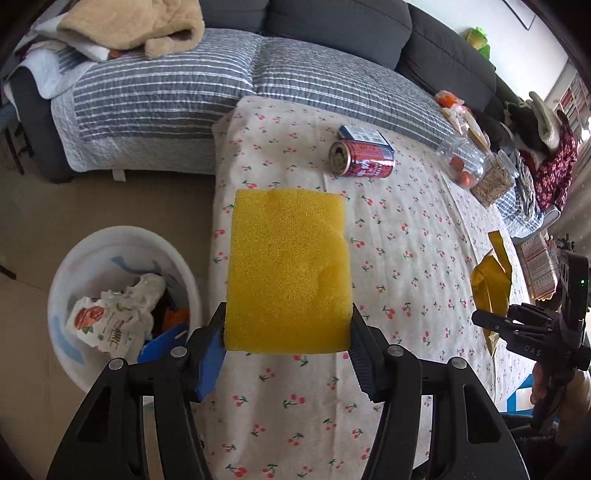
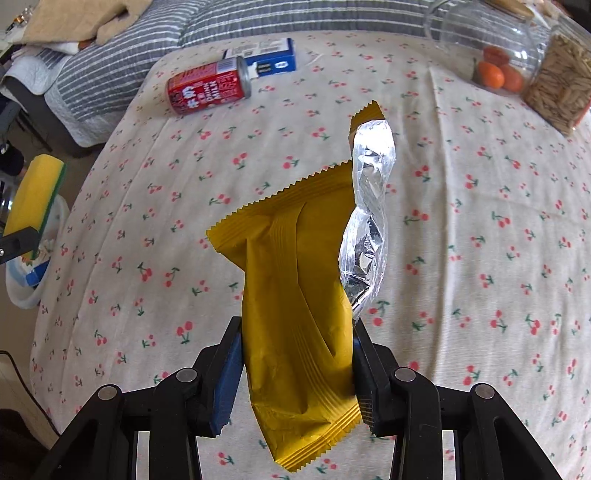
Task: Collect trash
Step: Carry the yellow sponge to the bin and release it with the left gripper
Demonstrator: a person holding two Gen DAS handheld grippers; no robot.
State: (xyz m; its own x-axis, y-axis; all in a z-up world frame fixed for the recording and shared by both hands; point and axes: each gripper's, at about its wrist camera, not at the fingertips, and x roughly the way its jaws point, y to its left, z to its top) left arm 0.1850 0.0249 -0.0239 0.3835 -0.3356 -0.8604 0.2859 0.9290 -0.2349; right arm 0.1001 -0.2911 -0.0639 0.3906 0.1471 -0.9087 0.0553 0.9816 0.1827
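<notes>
My left gripper (image 1: 288, 325) is shut on a yellow sponge (image 1: 288, 269), held above the table's left edge; the same sponge (image 2: 35, 195) appears at the left of the right wrist view. Below and left stands a white bin (image 1: 74, 266) with crumpled wrappers inside. My right gripper (image 2: 297, 354) is shut on a torn yellow foil wrapper (image 2: 295, 295) with a silver inner side, above the cherry-print tablecloth (image 2: 480, 240). That wrapper (image 1: 491, 284) and the right gripper (image 1: 480, 319) show at the right of the left wrist view. A red can (image 1: 364, 158) lies on its side by a blue box (image 1: 365, 136).
Clear jars with orange fruits (image 2: 495, 72) and seeds (image 2: 561, 88) stand at the table's far right. A grey sofa with a striped quilt (image 1: 159, 96) and a beige blanket (image 1: 140, 26) runs behind the table. Clothes (image 1: 550, 155) are piled at the right.
</notes>
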